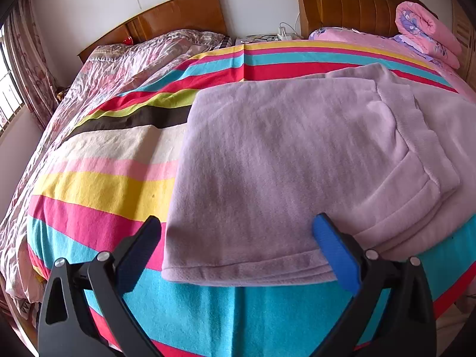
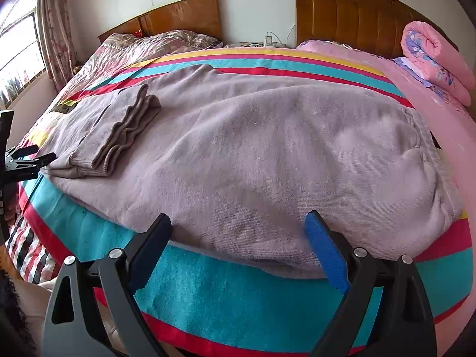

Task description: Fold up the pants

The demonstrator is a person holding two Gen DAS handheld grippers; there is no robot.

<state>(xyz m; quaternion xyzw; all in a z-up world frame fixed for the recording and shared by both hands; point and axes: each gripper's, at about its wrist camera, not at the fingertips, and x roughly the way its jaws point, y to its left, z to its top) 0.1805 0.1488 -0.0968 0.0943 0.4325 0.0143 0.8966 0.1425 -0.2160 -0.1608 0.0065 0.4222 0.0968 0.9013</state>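
We hold the left gripper [image 1: 238, 223] with its jaws wide apart, straddling the near hem of the pants [image 1: 282, 163]. Its black finger sits at 8 o'clock in the left wrist view, over the striped sheet [image 1: 104, 184]; its blue-padded finger sits at 4 o'clock against the cloth edge. The fabric lies between the fingers, but nothing is pinched.

We hold the right gripper [image 2: 238, 223] just as wide, its fingers at 7 and 5 o'clock in the right wrist view, either side of the pants' near edge. The cloth bulges between them, and we cannot tell whether the pads touch it; no grip shows.

The pants [image 2: 267, 154] are lilac fleece, spread across the sheet [image 2: 223, 291] and filling the middle of both views. In the right wrist view the ribbed cuffs [image 2: 119, 136] lie folded back on top at 10 o'clock, and the left gripper's tips [image 2: 32, 157] show beside them at 9 o'clock. The waistband end curves round at 3 o'clock.

Further out, a crumpled floral quilt [image 1: 125, 59] lies at 11 o'clock, a rolled pink blanket [image 1: 428, 32] at 2 o'clock, two wooden headboards [image 2: 351, 12] at 12, and a curtained window [image 2: 23, 47] at 10.
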